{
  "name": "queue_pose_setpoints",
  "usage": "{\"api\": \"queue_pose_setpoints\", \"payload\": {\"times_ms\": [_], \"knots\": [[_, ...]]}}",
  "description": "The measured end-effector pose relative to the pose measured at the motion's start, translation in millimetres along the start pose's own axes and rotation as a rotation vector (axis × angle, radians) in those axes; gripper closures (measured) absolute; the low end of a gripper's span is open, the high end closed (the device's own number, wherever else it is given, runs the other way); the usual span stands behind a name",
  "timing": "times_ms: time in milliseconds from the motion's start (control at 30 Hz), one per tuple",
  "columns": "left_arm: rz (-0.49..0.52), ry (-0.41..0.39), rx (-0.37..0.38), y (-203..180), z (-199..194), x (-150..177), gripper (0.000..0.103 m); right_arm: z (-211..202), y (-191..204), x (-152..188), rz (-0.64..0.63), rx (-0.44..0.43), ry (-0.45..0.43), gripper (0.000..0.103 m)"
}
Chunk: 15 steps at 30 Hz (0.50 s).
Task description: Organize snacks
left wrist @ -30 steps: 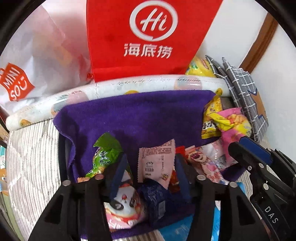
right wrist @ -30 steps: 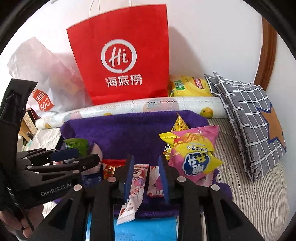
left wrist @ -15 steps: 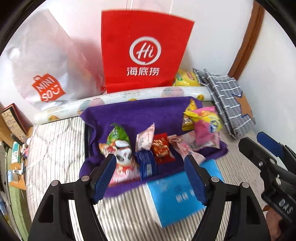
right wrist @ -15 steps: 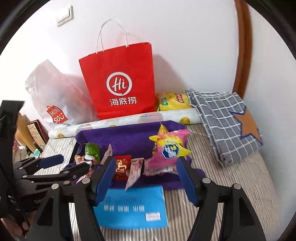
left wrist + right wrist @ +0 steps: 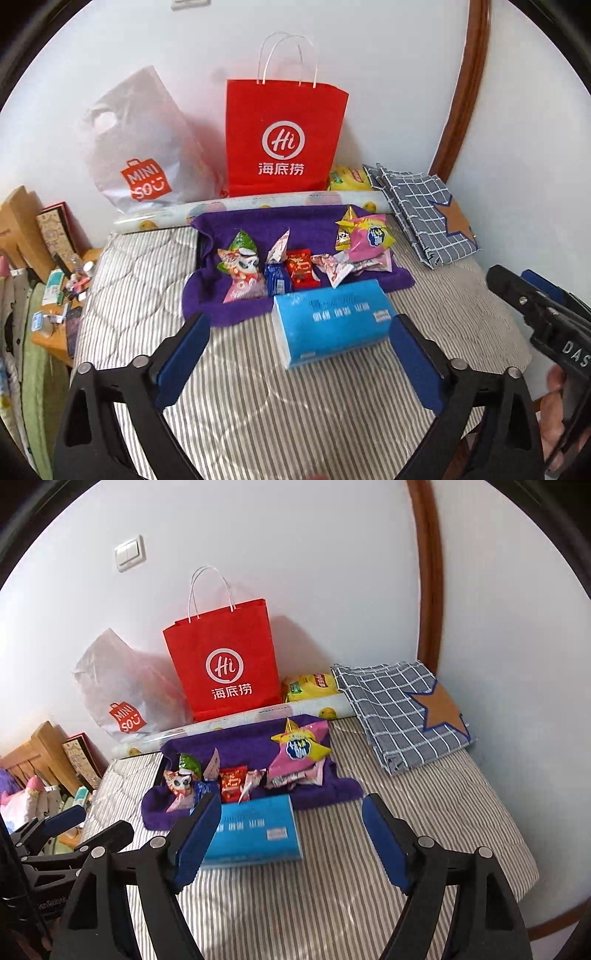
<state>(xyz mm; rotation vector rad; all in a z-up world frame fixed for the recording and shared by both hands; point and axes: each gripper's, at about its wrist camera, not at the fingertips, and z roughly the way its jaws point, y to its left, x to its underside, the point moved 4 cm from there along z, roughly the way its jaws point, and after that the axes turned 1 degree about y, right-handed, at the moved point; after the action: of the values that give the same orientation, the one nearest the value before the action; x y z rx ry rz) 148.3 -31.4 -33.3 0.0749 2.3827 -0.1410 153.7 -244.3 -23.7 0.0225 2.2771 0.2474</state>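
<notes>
Left wrist view: our left gripper is opening, empty; right gripper likewise; snacks line the purple towel.

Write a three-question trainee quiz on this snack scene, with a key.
1. True or false: the red paper bag stands upright against the wall.
2. What lies directly in front of the purple towel? A) blue tissue pack B) yellow bag C) checked cloth
3. Fill in: the left gripper holds ____.

Key: 1 true. 2 A, the blue tissue pack. 3 nothing; its jaws are opening, empty.
</notes>
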Motion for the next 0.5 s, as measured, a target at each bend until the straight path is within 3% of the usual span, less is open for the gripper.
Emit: {"api": "queue_pose_setpoints", "payload": {"times_ms": [133, 200, 300, 500], "knots": [[0.008, -0.024, -0.02, -8.0, -16.0, 17.4, 0.005, -22.6, -8.3, 16.2, 0.027, 0.003, -0.015, 0.021], [0.006, -0.037, -0.019, -11.7, -24.2, 24.1, 0.004, -35.8, -7.1, 21.5, 0.006, 0.015, -0.046, 0.01], [0.006, -0.049, -0.005, -17.3, -36.8, 33.5, 0.002, -53.4, -3.8, 26.8, -0.032, 0.056, -0.091, 0.001], [0.024, -0.1, -0.042, -19.8, -64.3, 39.0, 0.0, -75.2, -6.1, 33.0, -0.034, 0.072, -0.109, 0.0]]}}
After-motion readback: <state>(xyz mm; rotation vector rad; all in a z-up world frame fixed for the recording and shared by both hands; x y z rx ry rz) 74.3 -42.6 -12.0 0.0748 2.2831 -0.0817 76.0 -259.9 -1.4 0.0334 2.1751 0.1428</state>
